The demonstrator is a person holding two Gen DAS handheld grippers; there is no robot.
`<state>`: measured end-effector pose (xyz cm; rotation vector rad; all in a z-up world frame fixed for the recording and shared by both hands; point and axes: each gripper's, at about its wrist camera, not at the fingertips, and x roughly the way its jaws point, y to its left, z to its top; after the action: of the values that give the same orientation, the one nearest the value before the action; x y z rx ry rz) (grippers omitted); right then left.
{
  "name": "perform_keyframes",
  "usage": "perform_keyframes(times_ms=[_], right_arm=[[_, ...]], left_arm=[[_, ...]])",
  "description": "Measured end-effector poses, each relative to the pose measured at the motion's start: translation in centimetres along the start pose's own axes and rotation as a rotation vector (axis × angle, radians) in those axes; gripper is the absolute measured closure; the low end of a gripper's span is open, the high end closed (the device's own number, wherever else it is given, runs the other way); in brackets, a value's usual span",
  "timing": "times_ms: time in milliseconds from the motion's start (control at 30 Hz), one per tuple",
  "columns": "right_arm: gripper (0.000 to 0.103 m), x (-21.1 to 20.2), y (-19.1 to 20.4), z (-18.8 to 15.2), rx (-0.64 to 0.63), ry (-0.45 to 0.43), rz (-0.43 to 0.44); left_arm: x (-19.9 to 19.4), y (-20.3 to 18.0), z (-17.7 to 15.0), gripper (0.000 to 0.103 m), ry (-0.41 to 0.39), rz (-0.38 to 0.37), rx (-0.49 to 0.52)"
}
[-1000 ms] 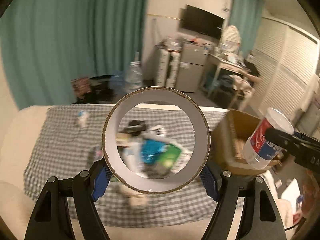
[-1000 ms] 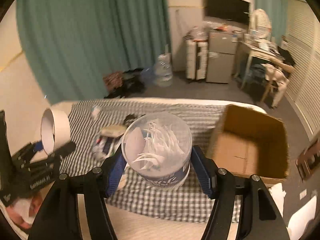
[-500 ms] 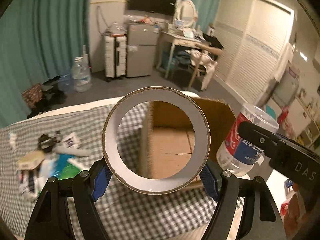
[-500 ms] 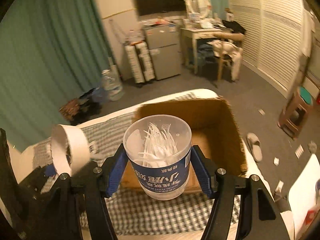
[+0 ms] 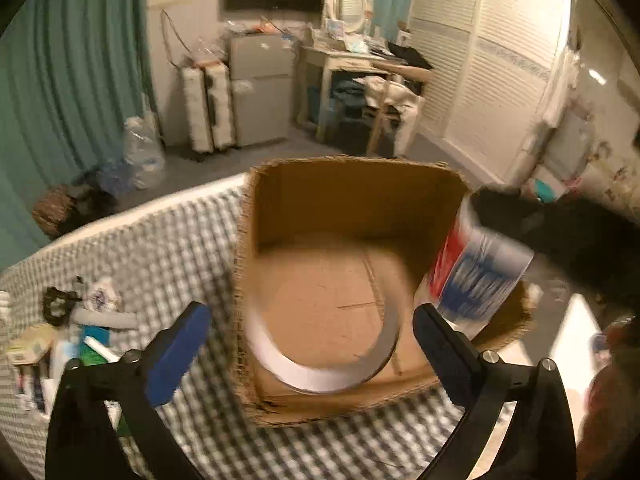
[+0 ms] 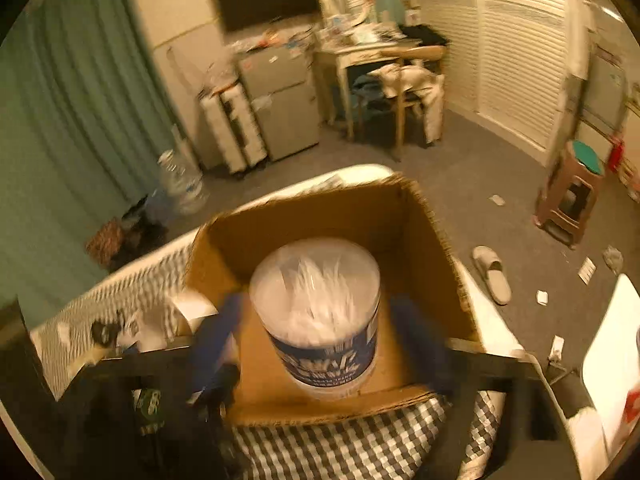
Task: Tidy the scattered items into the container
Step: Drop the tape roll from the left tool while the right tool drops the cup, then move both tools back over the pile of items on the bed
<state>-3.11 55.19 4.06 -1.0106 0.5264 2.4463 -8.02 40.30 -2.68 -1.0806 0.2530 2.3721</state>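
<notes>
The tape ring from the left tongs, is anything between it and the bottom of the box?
Nothing visible. The tape ring is blurred over the bare floor of the cardboard box, free of the open left tongs. The tub sits at the box's right wall, beside its path.

Cardboard box (image 5: 352,200) open on top, floor mostly bare; tape roll (image 5: 320,372) near front wall, swab tub (image 6: 320,320) fills middle. Item clutter (image 5: 68,332) crowds checkered cloth (image 5: 168,248) left of box.

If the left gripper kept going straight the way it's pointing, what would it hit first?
Most likely the tape roll, blurred and apparently dropping between the open left gripper fingers, then the floor of the cardboard box. Depth is hard to judge.
</notes>
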Motion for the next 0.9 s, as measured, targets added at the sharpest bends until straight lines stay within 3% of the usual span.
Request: perform_keyframes(times_ms=[233,333,467,600,900], right_arm=[[0.000,-2.5,0.0,0.1,0.044,-0.049,0.072],[0.000,-2.5,0.9,-0.2,0.012,-0.034,0.082],[0.000,-2.6,3.1,-1.1,-0.027,-0.005,0.124],[0.000,-4.0,6.9,-2.9,-0.114,0.000,0.146],[0.000,-9.0,16.9,-9.5,-0.314,0.014,0.254]], left_arm=[[-3.2,1.9,-0.7,0.000,-0.007,-0.034,-0.021],[-6.2,4.5,-1.4,0.000,-0.043,0.020,-0.040],[-11.0,9.2,-3.6,0.000,-0.086,0.182,-0.073],[-15.2,13.9,-6.1,0.000,-0.114,0.275,-0.156],[-22.9,23.4,-11.3,0.000,-0.130,0.339,-0.350]])
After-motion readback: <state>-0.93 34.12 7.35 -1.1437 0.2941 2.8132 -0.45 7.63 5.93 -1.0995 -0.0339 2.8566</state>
